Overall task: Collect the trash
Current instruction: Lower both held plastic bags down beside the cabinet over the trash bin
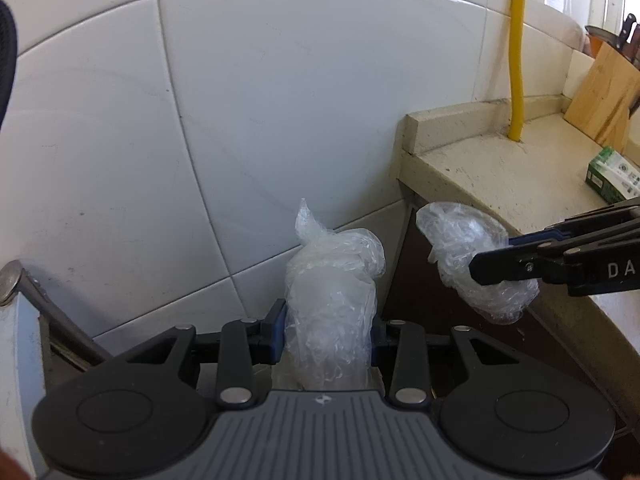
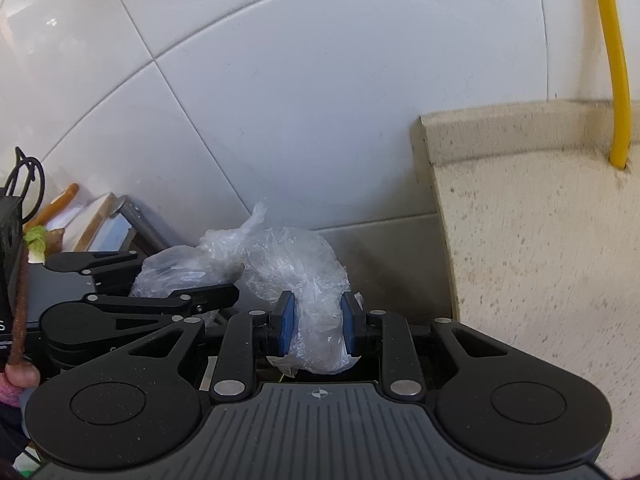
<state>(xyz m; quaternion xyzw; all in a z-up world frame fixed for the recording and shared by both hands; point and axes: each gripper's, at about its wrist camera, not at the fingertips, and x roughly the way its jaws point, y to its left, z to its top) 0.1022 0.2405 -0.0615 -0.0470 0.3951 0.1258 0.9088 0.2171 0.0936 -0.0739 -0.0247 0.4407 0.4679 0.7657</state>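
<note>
Left wrist view: left gripper (image 1: 327, 336) clamped an upright crumpled plastic bag (image 1: 334, 276); right gripper (image 1: 490, 258), grasping a second plastic wad (image 1: 460, 240), lay to its right, beside the countertop (image 1: 500, 172) edge.

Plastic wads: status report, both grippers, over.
Left gripper shut on a crumpled clear plastic wad. Right gripper shut on a second plastic wad. Both held off the counter, near the tiled wall. Nothing between them.
</note>
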